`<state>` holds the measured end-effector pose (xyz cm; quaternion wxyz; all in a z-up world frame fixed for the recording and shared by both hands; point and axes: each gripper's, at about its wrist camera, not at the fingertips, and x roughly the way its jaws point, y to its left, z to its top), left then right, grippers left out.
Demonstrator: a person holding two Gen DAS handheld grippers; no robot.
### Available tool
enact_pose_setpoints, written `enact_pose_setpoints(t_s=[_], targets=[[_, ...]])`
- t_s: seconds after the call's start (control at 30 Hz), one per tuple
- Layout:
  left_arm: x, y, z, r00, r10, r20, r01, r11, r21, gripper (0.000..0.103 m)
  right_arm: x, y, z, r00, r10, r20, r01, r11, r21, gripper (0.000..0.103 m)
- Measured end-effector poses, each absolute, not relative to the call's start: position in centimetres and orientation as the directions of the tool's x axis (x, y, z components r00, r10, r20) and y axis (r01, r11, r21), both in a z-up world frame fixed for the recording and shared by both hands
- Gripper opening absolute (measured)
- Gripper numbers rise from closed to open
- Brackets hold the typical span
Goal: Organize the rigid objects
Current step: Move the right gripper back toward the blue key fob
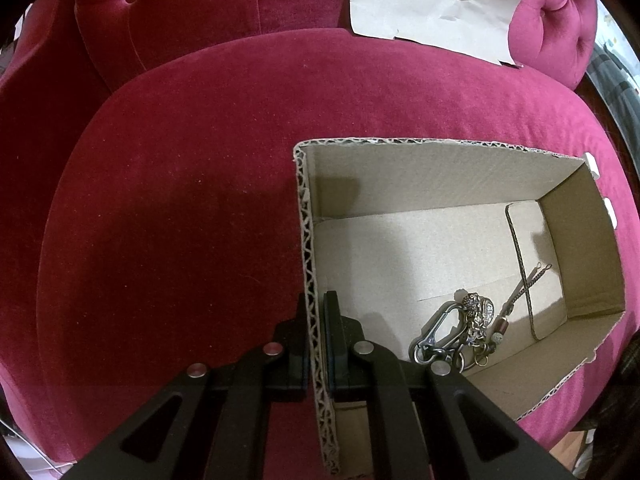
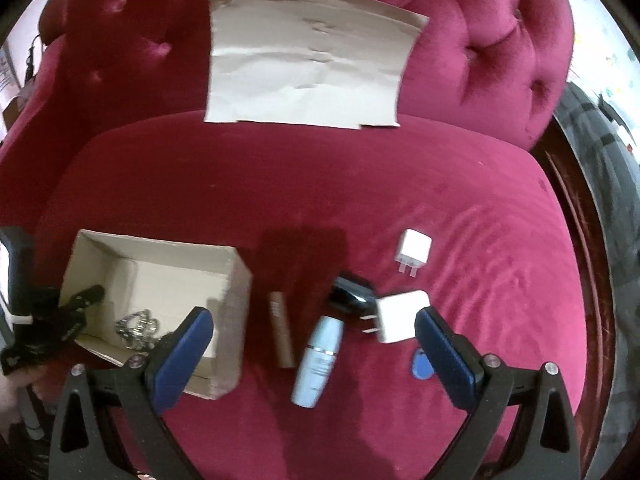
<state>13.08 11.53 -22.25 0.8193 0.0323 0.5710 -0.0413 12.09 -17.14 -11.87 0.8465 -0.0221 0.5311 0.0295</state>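
**A:** Corrugated cardboard, pinched edge-on: the left tool [image 1: 316,344] points steeply down and is clamped on the near-left wall of the open cardboard box [image 1: 310,248], one finger outside it, the other inside.

**B:** And the right tool [image 2: 314,354]?

**A:** Its blue-padded fingers [image 2: 182,356] stand wide apart with nothing between the pads, angled down over the crimson velvet seat cushion [image 2: 280,168] of a tufted armchair. The view is slightly blurred.

**B:** What lies under it?

**A:** A loose cluster just right of the box. A tan cylinder [image 2: 282,330] lies on the cushion nearest the box. Beside it is a pale blue bottle [image 2: 320,360] with a silver band, lying on its side. A glossy black object [image 2: 352,294] sits at the bottle's far end, touching a white plug adapter [image 2: 402,316] whose prongs point left. A smaller white charger cube [image 2: 416,248] lies apart, farther back, prongs toward the camera. A blue tag [image 2: 420,366] peeks out by the right finger.

**B:** Anything in the box?

**A:** One thing so far: a metal keychain bunch [image 1: 460,332] with a carabiner clip, small charms and a dark braided cord [image 1: 522,268] trailing along the floor toward the far wall. The rest of the box floor is bare.

**B:** And behind?

**A:** A creased sheet of brown paper [image 2: 308,60] rests against the chair's backrest.
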Motion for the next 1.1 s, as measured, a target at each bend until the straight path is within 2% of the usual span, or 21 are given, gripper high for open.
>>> enact_pose_setpoints(t_s=[0.57,1.1], targets=[[13.1,11.4,-22.2,0.352,-0.024,-0.936,0.108,0.994,0.016,0.005,11.6,-24.7,-18.3,0.363,-0.054,-0.930,0.048,0.998,-0.040,0.103],[12.7,11.1,-22.3,0.362,-0.018,-0.932,0.111,0.994,0.024,0.005,12.1,-28.0,-23.7,0.277,-0.037,-0.960,0.132,0.991,-0.001,0.103]])
